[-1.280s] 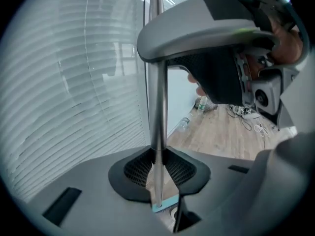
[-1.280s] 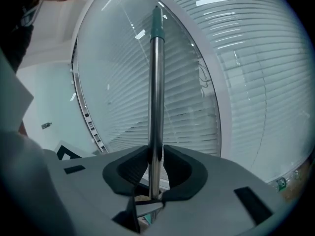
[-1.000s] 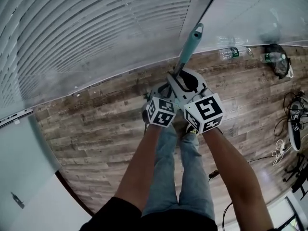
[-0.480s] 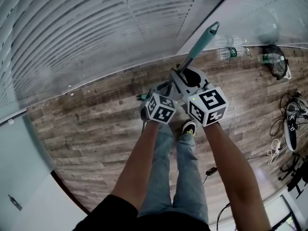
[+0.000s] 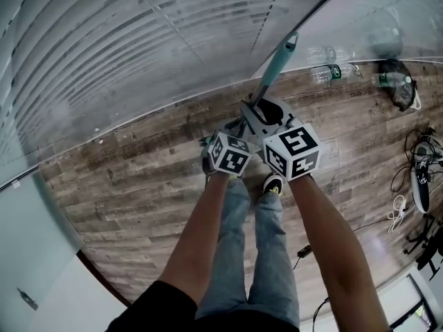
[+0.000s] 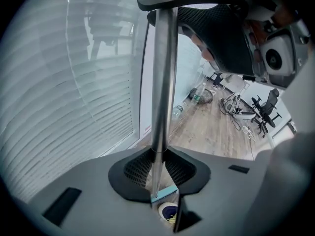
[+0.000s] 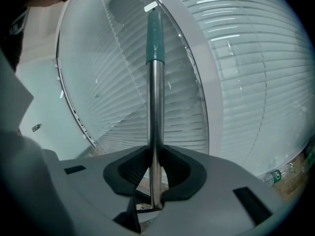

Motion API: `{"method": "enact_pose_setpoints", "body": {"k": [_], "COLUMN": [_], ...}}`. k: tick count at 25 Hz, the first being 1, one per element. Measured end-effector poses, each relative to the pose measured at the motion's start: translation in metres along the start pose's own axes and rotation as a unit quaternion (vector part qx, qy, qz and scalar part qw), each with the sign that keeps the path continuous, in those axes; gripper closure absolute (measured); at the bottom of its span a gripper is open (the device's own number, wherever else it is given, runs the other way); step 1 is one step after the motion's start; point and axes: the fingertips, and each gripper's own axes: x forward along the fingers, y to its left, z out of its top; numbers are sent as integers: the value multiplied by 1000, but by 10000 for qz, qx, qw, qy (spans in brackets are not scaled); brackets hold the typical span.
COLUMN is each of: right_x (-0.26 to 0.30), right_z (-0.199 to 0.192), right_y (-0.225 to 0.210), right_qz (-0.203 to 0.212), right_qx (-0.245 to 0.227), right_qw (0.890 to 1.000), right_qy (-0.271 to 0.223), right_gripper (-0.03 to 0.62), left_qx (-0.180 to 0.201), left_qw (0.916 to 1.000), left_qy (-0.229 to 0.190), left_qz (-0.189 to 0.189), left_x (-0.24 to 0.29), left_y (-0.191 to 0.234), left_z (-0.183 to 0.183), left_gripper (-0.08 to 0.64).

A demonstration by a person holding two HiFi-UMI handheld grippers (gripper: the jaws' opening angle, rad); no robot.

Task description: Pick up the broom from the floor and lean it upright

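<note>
wood floor [image 5: 124, 185] by the blinds [image 5: 138, 61]: broom [image 5: 275, 66] in both tongs

open boards lie to your left; bottles [image 5: 331, 73] and cables [image 5: 400, 216] crowd the far right edge. your left gripper [image 6: 158, 181] and right gripper [image 7: 155, 181] are each clenched on the broom's steel pole, right above left, close to the blinds.

Both arms reach forward and down, grippers close together.
The bare left forearm [image 5: 201, 234] and right forearm [image 5: 332, 234] stretch out from dark sleeves. The left gripper [image 6: 158, 175] has its fingers closed on the broom pole [image 6: 162, 82], and the right gripper [image 7: 155, 173] clamps it just above. Both marker cubes face up.
</note>
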Motion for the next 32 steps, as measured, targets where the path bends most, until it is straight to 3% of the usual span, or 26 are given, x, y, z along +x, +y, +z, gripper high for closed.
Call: {"method": "enact_pose_setpoints", "body": {"k": [12, 26, 32], "right_x": [7, 20, 27], "right_z": [-10, 2, 1], "right_y": [-15, -31, -37], "right_qz": [-44, -39, -105], "right_qx": [-62, 90, 155], "right_qw": [10000, 9999, 9998], "right_qy": [-64, -88, -99], "right_gripper": [497, 497, 496], "left_qx": [180, 266, 329], "left_qw": [9996, 9990, 9992], "left_qy": [99, 101, 162], "left_qz": [-171, 331, 153], "left_x": [23, 31, 40], "left_y": [-2, 23, 28], "left_z": [3, 20, 23], "left_gripper": [462, 463, 462]}}
